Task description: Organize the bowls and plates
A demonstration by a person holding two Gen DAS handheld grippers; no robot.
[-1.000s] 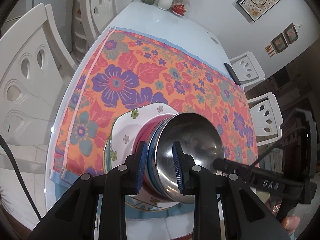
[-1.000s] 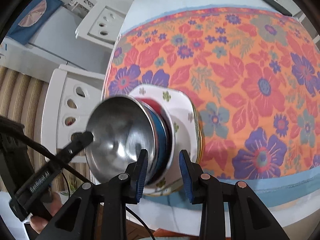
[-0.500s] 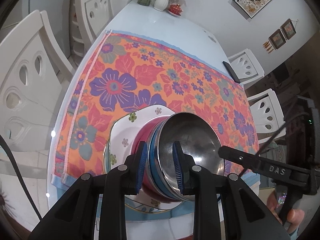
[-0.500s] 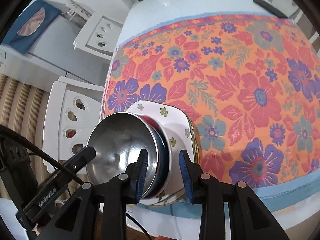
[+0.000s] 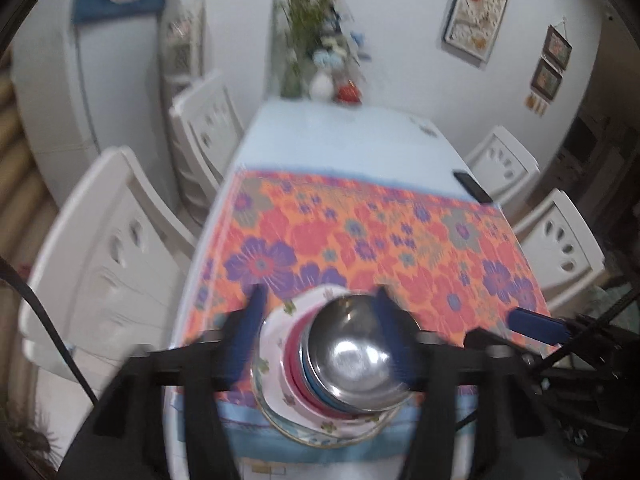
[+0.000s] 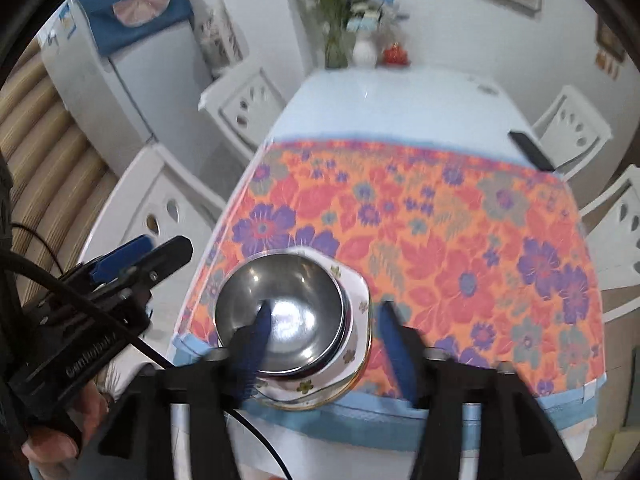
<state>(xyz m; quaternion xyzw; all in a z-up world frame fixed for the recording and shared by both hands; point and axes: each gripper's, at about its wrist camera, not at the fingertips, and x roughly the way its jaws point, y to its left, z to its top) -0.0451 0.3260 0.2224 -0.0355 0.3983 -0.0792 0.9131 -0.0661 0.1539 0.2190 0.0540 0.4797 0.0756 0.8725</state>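
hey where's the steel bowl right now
The steel bowl tops the stack of bowls on the floral plate, at the near edge of the flowered tablecloth, low and central in both wrist views.

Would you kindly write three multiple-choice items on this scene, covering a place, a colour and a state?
1. Where does the stack of dishes stand?
A. near edge of the floral cloth
B. on a chair
C. beside the vase

2. What is the top bowl?
A. green
B. shiny metal
C. yellow

3. How do both hand-held grippers stand?
A. both shut
B. both open
C. one open, one shut

Answers:
1 A: the stack of dishes sits at the floral cloth's near edge.
2 B: the top bowl is reflective steel.
3 B: the left hand-held gripper and the right hand-held gripper show fingers wide apart.
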